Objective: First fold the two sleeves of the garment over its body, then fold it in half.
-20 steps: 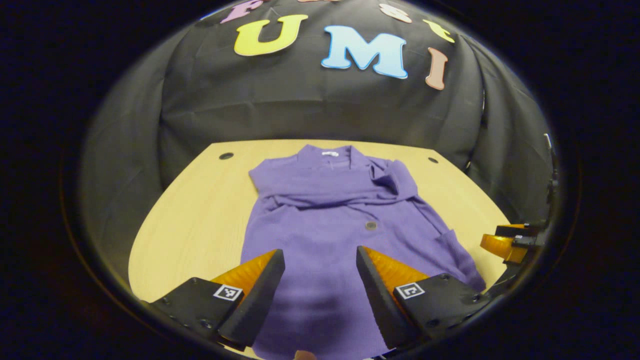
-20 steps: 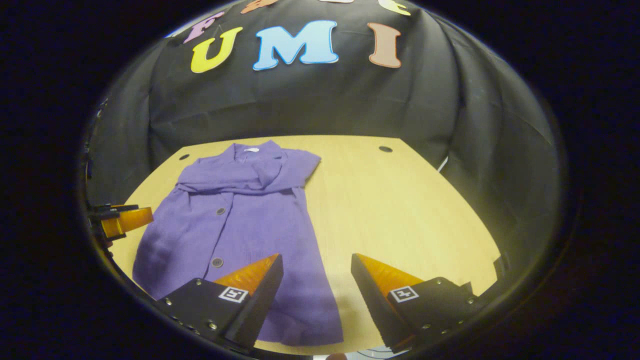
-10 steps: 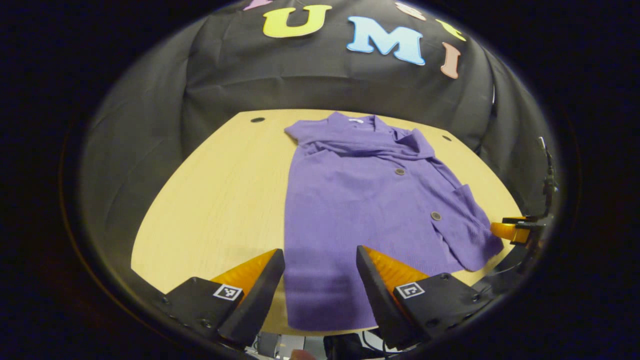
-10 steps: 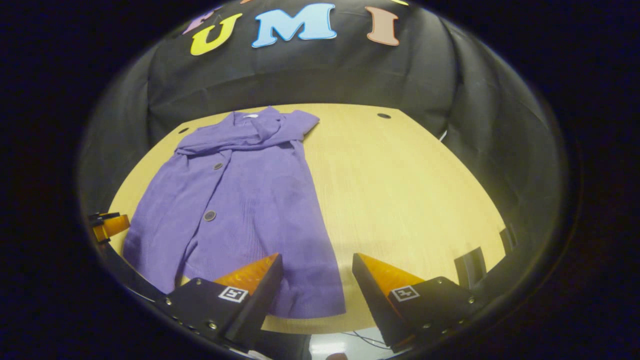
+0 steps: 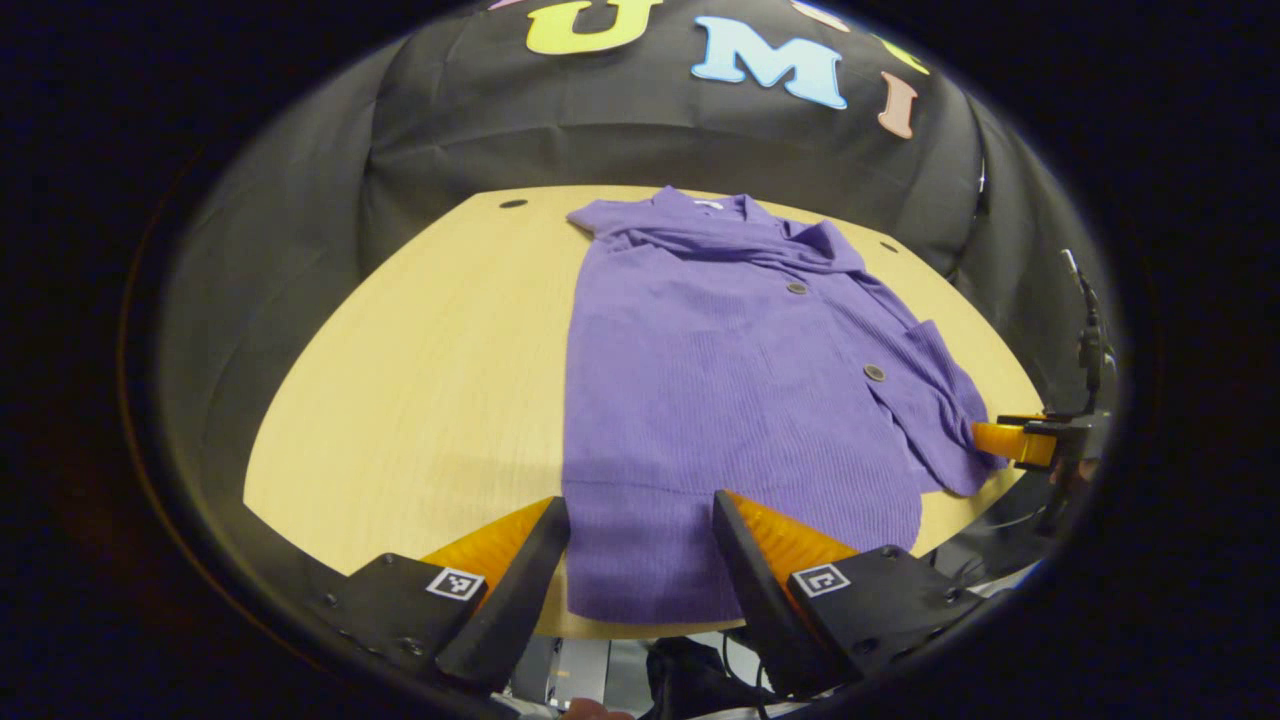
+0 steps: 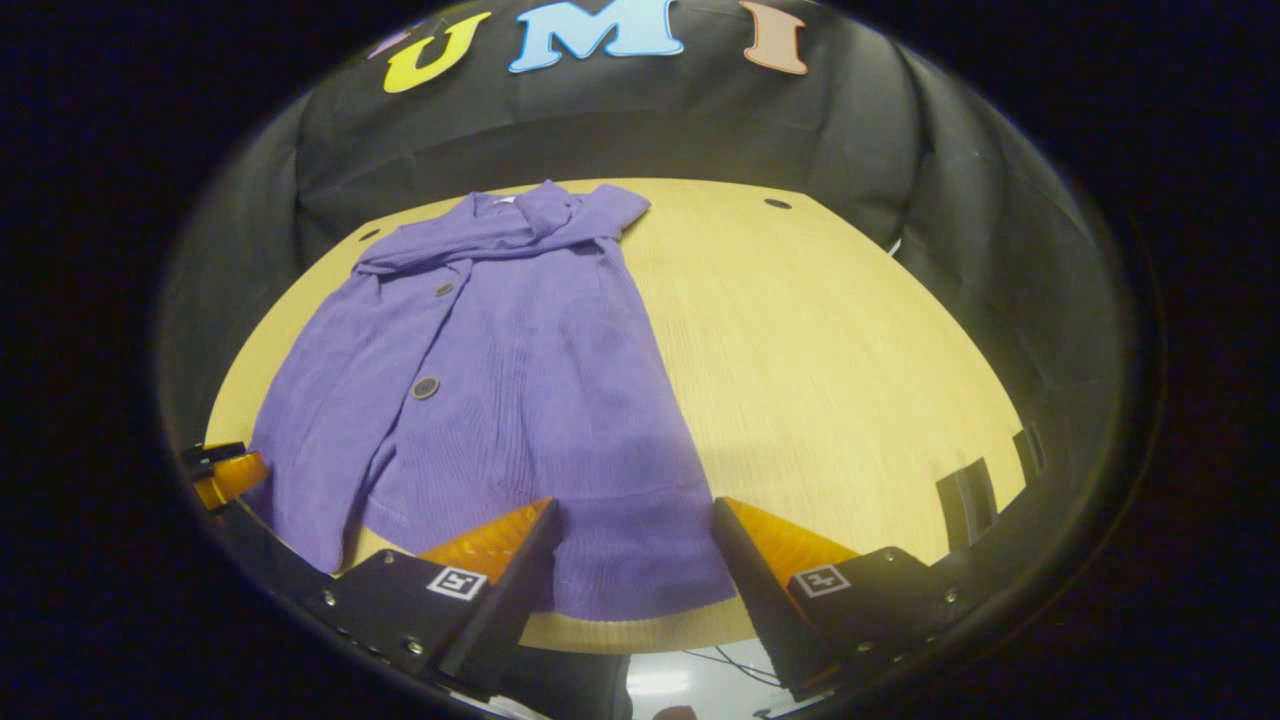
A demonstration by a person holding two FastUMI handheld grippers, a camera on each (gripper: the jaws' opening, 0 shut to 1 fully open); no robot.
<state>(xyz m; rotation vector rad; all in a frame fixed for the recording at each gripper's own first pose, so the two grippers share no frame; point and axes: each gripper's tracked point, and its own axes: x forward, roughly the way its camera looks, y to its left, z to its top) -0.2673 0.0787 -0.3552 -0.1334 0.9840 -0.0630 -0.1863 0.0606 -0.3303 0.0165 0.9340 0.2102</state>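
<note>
On the table (image 5: 420, 350) lies the purple garment (image 5: 730, 400), spread lengthwise with its collar toward the black cloth wall (image 5: 620, 130) and its hem at the table's near edge. Both sleeves (image 5: 720, 240) are folded across the chest, forming a bunched band just below the collar; the body below them lies flat and not yet folded in half. Two dark buttons (image 5: 874, 372) sit along the front opening, one high near the sleeves and one lower. Seen in the right gripper view, the garment (image 6: 500, 370) covers the left part of the table (image 6: 830, 350), its hem reaching the near edge.

The left gripper (image 5: 640, 545) hangs over the garment's hem at the near edge, fingers spread wide apart with the purple fabric showing between them, gripping nothing. The right gripper (image 6: 632, 545) is likewise over the hem's other corner, fingers wide apart and holding nothing; whether either one touches the cloth I cannot tell.

In the left gripper view the right gripper (image 5: 1020, 442) shows just beside the garment's lower corner. In the right gripper view the left gripper (image 6: 225, 472) shows beside the opposite lower corner. Two small dark holes (image 5: 513, 203) mark the table's far corners.
</note>
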